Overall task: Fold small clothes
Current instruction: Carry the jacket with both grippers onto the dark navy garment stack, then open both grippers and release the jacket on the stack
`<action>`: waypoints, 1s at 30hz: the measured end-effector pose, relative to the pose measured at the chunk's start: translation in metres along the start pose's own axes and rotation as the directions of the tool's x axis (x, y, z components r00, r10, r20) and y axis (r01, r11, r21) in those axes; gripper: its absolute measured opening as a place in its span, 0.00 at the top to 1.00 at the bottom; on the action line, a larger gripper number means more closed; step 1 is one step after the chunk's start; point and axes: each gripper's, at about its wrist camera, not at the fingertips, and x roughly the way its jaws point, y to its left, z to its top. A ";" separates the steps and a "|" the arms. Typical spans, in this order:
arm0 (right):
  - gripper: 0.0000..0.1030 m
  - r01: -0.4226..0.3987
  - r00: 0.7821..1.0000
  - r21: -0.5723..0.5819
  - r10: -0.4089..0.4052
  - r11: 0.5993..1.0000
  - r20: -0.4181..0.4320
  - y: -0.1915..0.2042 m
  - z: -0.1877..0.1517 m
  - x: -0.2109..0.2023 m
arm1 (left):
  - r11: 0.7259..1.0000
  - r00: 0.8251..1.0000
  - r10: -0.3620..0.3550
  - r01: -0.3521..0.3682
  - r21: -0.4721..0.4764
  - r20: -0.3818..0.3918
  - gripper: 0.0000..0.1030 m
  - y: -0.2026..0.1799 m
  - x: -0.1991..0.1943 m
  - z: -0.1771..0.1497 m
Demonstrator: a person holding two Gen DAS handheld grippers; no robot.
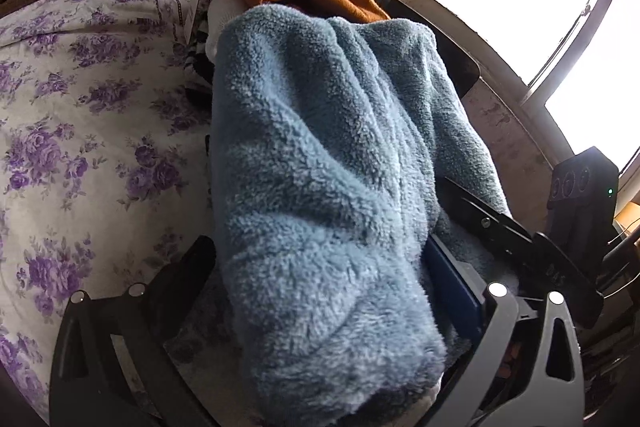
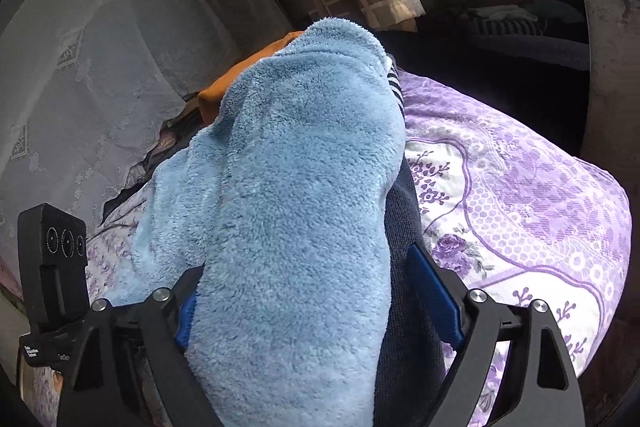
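Floral bedsheet (image 1: 80, 131), both tools, left (image 1: 320, 291) and right (image 2: 316, 299), clamping blue fleece garment (image 1: 328, 155).

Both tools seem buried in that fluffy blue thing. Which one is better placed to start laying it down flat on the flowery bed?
Probably the left tool. Beside the blue fleece garment it shows broad open floral bedsheet. The right tool also grips the fleece, with a dark garment alongside.

No legible text or labels anywhere
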 end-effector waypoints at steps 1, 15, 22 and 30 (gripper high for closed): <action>0.19 0.008 1.000 0.003 -0.008 1.000 0.001 0.002 0.000 -0.001 | 1.000 1.000 0.003 -0.003 0.006 -0.002 0.04 0.000 0.000 0.001; 0.04 0.192 0.975 0.006 -0.191 0.981 0.116 0.047 -0.019 -0.071 | 0.973 0.960 0.221 -0.229 0.024 0.172 0.04 0.005 -0.072 -0.005; 0.04 0.278 0.952 -0.073 -0.264 0.958 0.156 0.078 -0.045 -0.114 | 0.917 0.892 0.361 -0.393 0.072 0.272 0.04 -0.023 -0.109 -0.028; 0.04 0.252 0.958 -0.159 -0.223 0.955 0.179 0.097 -0.062 -0.145 | 0.890 0.861 0.413 -0.450 0.068 0.296 0.04 -0.037 -0.133 -0.050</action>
